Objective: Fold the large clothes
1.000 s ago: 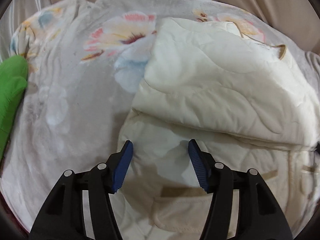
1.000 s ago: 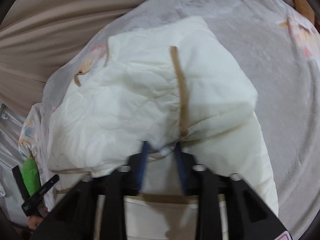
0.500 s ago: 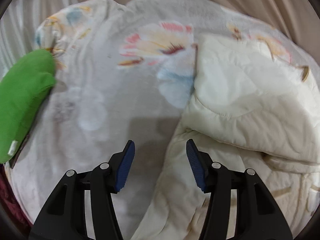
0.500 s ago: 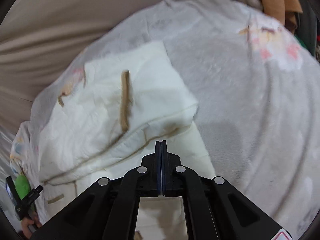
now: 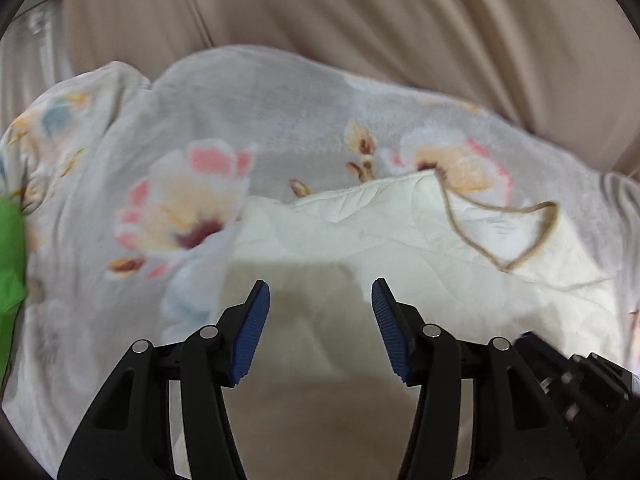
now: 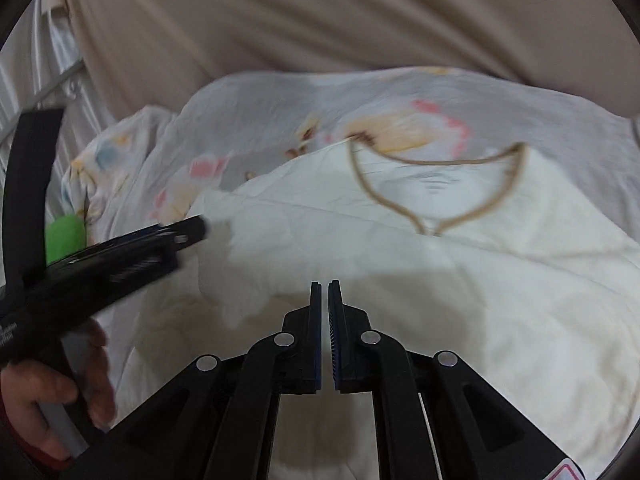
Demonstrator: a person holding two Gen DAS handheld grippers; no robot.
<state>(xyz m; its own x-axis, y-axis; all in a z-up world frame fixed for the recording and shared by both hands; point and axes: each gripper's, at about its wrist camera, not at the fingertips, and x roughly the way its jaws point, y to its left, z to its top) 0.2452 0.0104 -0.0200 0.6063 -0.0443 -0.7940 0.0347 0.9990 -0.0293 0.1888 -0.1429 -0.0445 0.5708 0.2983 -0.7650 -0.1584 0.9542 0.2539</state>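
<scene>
A cream quilted garment (image 5: 400, 240) with a tan-trimmed neckline (image 5: 505, 269) lies partly folded on a grey floral blanket (image 5: 280, 112). My left gripper (image 5: 320, 284) hovers over the garment's near left part, open, with nothing between its blue pads. In the right wrist view the same garment (image 6: 480, 280) and neckline (image 6: 430, 232) fill the middle. My right gripper (image 6: 325, 284) hangs above the cloth with only a slim gap between its pads; its jaws are opening and hold nothing. The left gripper (image 6: 192, 228) shows blurred at the left, held by a hand (image 6: 40, 396).
A green cloth item (image 5: 10, 256) lies at the blanket's left edge, also seen as a green patch (image 6: 64, 236) behind the left gripper. A beige curtain (image 5: 360, 8) hangs behind the bed. White rails (image 6: 40, 80) stand at the far left.
Both grippers have swung and tilted up, so the curtain now fills the top. The right gripper let go of the garment, shut, then parted slightly. The left stayed open.
</scene>
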